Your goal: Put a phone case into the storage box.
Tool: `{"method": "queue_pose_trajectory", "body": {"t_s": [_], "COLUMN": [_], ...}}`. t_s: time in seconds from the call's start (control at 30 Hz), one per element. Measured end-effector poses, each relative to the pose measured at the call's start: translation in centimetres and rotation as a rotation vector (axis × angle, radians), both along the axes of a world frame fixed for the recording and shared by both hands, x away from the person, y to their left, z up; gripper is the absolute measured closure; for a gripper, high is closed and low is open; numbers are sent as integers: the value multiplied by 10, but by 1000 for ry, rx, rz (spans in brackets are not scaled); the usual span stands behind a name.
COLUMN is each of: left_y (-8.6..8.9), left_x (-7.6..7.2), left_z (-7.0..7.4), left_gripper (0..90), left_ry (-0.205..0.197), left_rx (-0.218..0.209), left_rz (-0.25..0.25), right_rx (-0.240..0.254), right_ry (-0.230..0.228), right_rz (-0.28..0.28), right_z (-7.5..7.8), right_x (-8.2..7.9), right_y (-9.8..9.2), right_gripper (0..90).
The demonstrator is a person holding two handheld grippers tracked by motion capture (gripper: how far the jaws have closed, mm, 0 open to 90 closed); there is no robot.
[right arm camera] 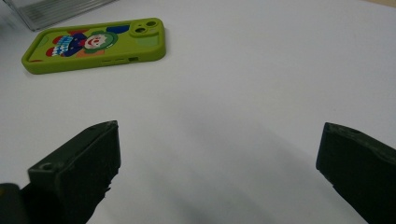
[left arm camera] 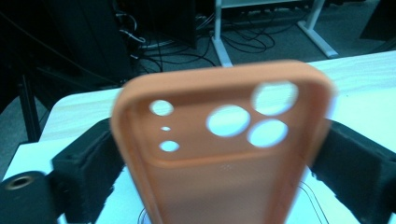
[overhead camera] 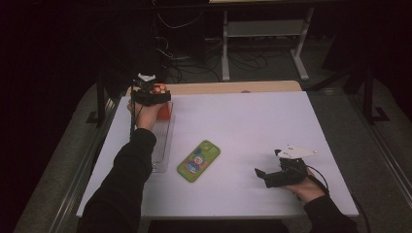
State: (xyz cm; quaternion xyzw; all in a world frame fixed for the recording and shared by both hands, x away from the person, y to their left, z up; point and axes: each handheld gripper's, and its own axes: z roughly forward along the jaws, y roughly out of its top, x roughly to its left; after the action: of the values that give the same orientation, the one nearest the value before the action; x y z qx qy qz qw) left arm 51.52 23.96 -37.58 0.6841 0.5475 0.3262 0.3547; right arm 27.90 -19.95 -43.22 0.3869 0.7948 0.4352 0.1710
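Two claws: left (overhead camera: 156, 95) straddles orange case (left arm camera: 224, 154) unclamped; right (overhead camera: 266, 165) rests low, spread.

Lab: cables (overhead camera: 194, 63) and metal stands (overhead camera: 265, 39) behind table (overhead camera: 272, 121)

Wide bare stretch of white table (overhead camera: 252, 126) between both hands, open for passing. Only obstacle in the middle: green phone case (overhead camera: 198, 160), lying flat. Along the left edge, clear tray (overhead camera: 163, 145), with orange case (left arm camera: 224, 154) standing above its far end between the left gripper (overhead camera: 151, 96) jaws. Before the right gripper (overhead camera: 265, 174), free surface.
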Motion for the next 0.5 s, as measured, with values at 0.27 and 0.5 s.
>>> {"method": "queue_pose_trajectory", "body": {"t_s": [0.27,0.5], "left_y": [0,10], "left_x": [-1,-13], "left_z": [4,19], "left_gripper": [12,11], "left_ry": [-33,-16], "left_rx": [-15,-41], "left_rz": [-34,-100], "right_rx": [-1,1], "right_ry": [-2,-2], "right_rz": [1,0], "right_z": [0,0], "right_x": [0,0], "right_y": [0,0], "right_gripper": [0,0]}}
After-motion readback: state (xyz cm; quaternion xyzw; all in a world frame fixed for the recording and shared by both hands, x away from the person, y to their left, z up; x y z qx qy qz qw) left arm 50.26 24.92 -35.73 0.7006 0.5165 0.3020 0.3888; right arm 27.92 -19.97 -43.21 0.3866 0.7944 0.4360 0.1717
